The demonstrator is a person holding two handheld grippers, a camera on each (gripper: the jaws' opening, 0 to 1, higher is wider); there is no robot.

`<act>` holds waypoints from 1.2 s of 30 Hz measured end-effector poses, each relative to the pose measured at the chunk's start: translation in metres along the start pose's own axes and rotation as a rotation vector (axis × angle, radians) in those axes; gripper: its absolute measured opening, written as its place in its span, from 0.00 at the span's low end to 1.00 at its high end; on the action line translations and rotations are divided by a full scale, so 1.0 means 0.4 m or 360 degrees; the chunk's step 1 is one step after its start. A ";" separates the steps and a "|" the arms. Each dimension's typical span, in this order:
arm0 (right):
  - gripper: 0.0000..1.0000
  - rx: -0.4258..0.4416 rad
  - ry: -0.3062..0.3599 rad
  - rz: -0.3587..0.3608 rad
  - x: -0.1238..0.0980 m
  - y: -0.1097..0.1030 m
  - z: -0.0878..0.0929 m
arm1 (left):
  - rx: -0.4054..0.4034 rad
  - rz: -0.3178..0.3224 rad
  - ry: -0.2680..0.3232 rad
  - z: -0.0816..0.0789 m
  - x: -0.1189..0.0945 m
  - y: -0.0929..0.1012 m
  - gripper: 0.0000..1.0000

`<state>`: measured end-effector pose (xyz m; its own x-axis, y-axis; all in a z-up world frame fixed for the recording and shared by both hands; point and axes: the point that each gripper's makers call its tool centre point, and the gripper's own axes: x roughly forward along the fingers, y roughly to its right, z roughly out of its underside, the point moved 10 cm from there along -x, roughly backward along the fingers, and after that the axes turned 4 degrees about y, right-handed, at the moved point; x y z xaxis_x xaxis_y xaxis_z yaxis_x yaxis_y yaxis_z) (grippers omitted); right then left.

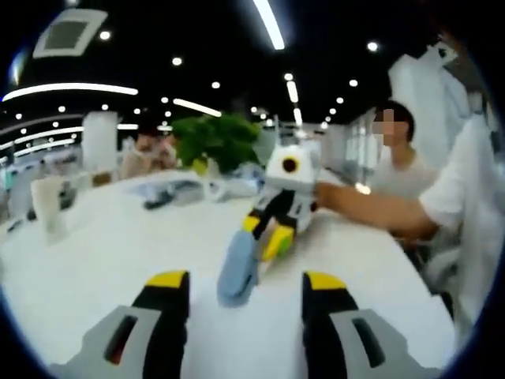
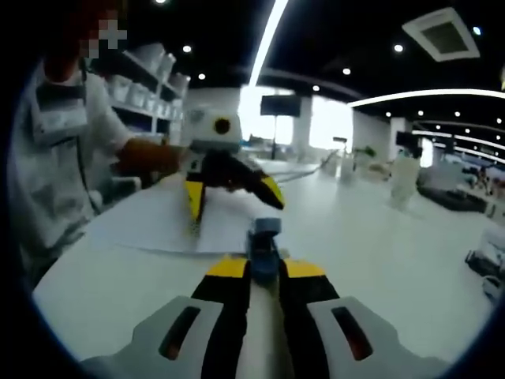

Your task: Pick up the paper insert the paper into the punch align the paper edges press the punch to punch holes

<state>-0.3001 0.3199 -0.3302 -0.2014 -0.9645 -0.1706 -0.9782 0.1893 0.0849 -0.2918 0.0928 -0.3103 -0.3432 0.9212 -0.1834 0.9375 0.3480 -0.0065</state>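
Right gripper view: right gripper point(image 2: 264, 272) clamps the small blue metal punch point(image 2: 264, 241); the open left gripper point(image 2: 234, 204) hovers over the white paper sheet point(image 2: 170, 225) at ten o'clock (apparently ungrasped). Pinch the sheet's edge squarely before feeding.

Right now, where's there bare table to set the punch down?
Bare table lies beyond the paper, toward the bottle. In the left gripper view it's bare between the cup and the punch. Crowded around the left hand-held gripper on the paper, and the far clutter near the plant.
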 end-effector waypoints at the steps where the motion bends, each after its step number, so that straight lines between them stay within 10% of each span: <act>1: 0.19 0.0001 -0.0001 0.0003 -0.002 0.001 0.000 | -0.0010 0.0013 0.0009 0.000 0.011 -0.006 0.56; 36: 0.19 -0.0027 -0.0083 0.0009 0.006 0.004 0.013 | 0.0116 0.0068 0.0081 0.041 0.077 -0.016 0.34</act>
<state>-0.3026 0.3188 -0.3357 -0.2097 -0.9525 -0.2208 -0.9762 0.1911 0.1028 -0.3076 0.1161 -0.3321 -0.3034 0.9432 -0.1350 0.9525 0.2962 -0.0716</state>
